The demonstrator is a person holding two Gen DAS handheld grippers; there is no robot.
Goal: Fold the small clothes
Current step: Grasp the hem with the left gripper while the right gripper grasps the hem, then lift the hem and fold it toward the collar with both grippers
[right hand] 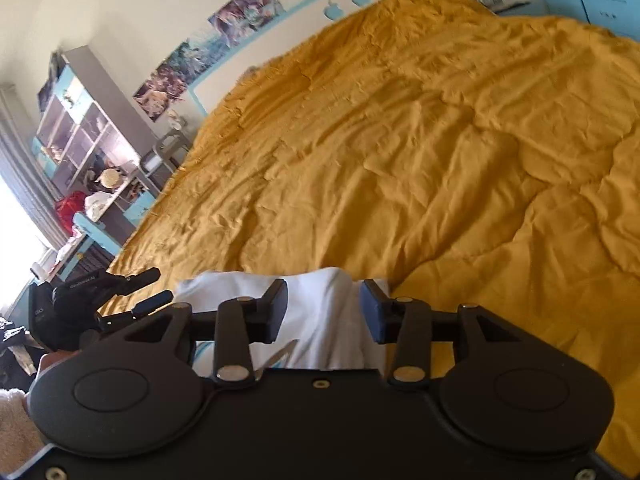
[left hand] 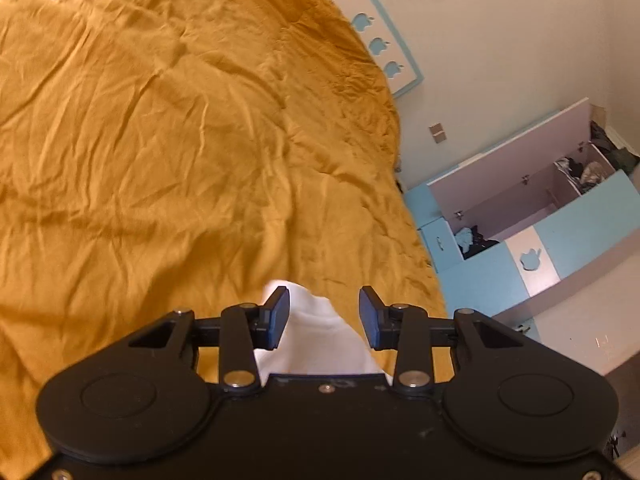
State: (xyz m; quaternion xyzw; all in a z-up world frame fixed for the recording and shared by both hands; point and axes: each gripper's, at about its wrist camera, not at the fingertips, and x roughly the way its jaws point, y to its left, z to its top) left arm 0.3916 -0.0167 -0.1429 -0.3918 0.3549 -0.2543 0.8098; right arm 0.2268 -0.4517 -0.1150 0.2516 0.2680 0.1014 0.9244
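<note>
A small white garment (left hand: 320,340) lies on the mustard-yellow bed cover (left hand: 160,140), close under my left gripper (left hand: 324,300). The left jaws stand apart with the cloth in the gap, and neither pad presses on it. In the right wrist view the same white garment (right hand: 320,328) spreads sideways under my right gripper (right hand: 324,292), whose jaws are also apart and loose around a raised fold. The left gripper (right hand: 160,285) shows at that view's left edge, beside the garment's left end. Both gripper bodies hide the near part of the cloth.
The wrinkled bed cover (right hand: 440,140) stretches far ahead. A blue and white cabinet (left hand: 520,220) with open compartments of clothes stands past the bed's right edge. A headboard with apple cutouts (left hand: 384,44) lines the wall. A cluttered shelf unit (right hand: 88,120) stands left of the bed.
</note>
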